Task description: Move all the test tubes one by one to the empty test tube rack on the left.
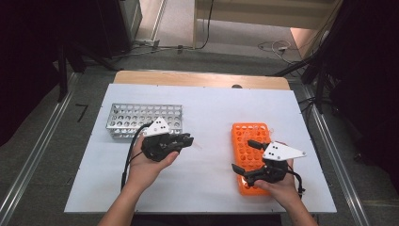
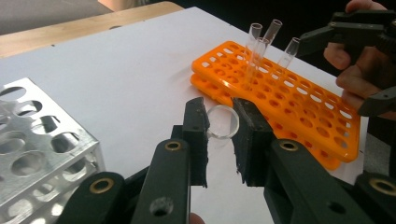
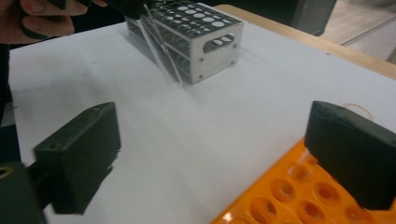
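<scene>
While left gripper (image 2: 219,135) grips one tube (image 2: 223,122), orange rack (image 2: 299,100) holds four.

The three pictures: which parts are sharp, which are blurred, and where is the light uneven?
High view: the white table is evenly lit, the room's edges fall dark, shadows are faint. Left gripper view: the orange rack is fairly sharp; the left tool pads and the clear tube between them are soft. Right gripper view: the open right tool is blurred and the metal rack is clearer.
</scene>
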Action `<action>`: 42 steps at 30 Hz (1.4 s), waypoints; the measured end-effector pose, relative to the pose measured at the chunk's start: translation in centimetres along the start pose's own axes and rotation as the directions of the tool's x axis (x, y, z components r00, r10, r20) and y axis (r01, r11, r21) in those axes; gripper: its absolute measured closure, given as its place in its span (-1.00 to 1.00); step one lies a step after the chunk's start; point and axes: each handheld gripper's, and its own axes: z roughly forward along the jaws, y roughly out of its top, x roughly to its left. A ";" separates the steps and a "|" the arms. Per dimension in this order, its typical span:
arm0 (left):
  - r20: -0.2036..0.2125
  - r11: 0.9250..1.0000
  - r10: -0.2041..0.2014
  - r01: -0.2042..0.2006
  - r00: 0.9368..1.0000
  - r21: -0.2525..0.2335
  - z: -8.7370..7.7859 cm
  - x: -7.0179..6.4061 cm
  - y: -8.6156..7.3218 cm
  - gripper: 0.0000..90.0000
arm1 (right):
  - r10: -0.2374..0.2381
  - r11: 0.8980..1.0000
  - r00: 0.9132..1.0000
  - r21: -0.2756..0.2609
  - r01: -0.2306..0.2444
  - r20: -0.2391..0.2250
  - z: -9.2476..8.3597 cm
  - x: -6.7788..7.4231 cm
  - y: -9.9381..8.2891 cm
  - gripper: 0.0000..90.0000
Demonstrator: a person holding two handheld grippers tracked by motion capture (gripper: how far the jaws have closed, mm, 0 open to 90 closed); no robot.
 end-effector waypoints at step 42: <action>-0.139 0.997 -0.026 0.015 0.990 -0.077 -2.4 6.0 3.8 0.70 | 0.138 0.990 0.980 -0.015 -0.137 0.143 -7.1 -4.5 -5.6 -1.00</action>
